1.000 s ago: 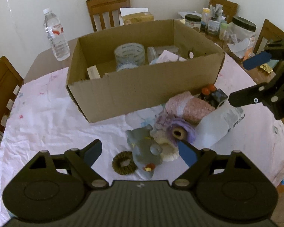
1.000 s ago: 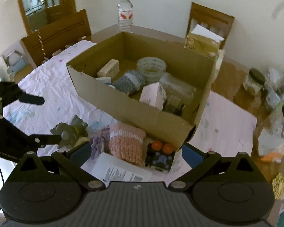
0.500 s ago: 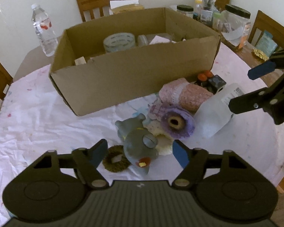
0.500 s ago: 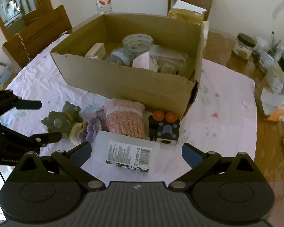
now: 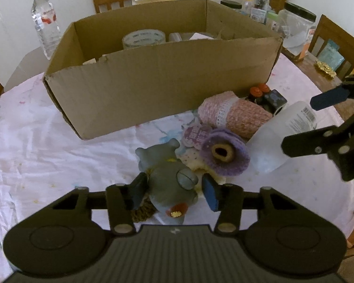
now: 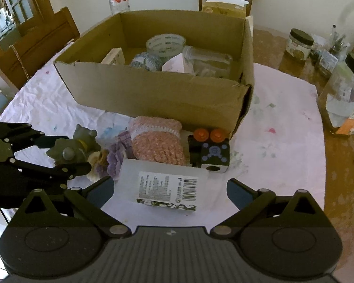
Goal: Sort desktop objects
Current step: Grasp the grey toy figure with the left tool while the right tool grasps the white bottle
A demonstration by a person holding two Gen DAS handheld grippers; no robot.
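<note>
Grey toy (image 5: 170,184) lies on the tablecloth (image 5: 47,141) before the cardboard box (image 5: 158,89). Wide a second ago, the left gripper (image 5: 174,189) is closing around it, pads nearly touching, so pickup looks imminent. The right gripper (image 6: 170,191) hangs open over the white bottle (image 6: 162,186).

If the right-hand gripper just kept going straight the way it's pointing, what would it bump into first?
Most likely the white plastic bottle lying on its side between the open right gripper fingers; depth is hard to judge, though.
</note>
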